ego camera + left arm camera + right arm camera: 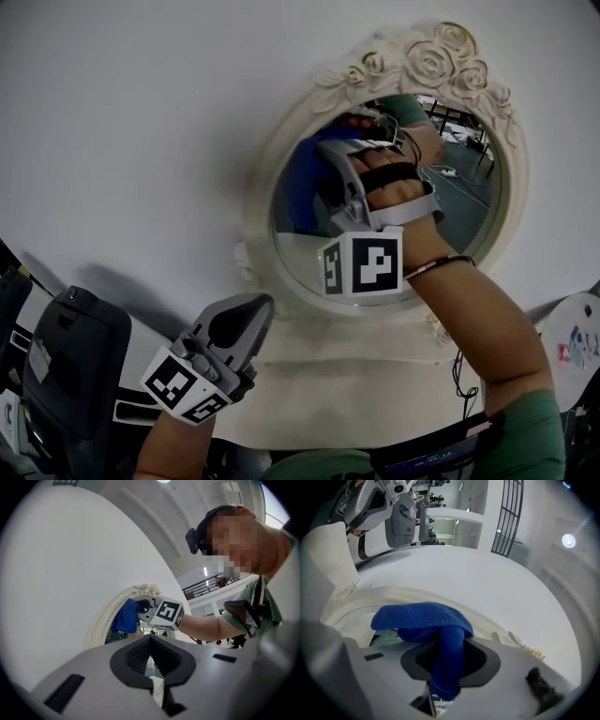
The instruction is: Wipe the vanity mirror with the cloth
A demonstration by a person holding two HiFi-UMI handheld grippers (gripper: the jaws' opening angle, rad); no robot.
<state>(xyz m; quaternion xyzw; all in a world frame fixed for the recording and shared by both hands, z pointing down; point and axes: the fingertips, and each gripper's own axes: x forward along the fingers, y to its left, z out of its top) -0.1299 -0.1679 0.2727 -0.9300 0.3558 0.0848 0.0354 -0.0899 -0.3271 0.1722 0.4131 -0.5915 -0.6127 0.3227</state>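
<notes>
Lab or test hall rather than home. Big white interior; upper gallery with black railing (206,584); round ceiling light (568,541). Grey machine parts (401,513) stand beyond white tabletop (141,112). Ornate rose-topped vanity mirror (281,150) as prop. Black device (70,366) at tabletop edge.
</notes>
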